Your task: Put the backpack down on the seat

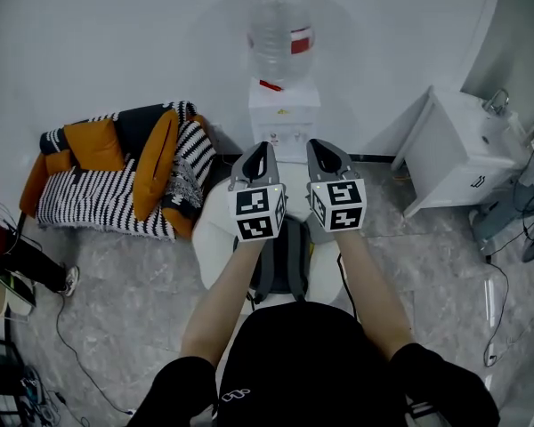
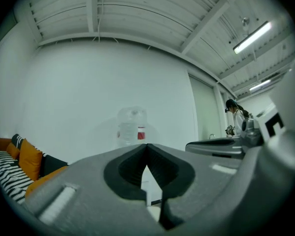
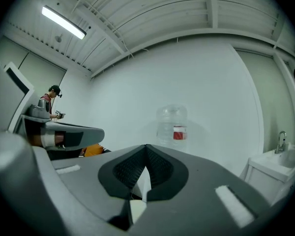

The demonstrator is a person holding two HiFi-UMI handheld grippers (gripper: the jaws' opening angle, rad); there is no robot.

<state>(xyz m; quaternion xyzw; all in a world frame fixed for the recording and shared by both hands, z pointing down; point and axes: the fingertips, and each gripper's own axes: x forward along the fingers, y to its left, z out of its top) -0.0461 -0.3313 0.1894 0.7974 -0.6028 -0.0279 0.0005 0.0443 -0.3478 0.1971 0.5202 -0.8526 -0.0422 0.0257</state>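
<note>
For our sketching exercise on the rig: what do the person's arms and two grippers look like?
The left gripper and right gripper are grey tapering wedges, each carrying a white cube with black square markers. Their fingers are grey with black ribbed inner pads. The person wears a black top with short sleeves; the forearms are bare.
</note>
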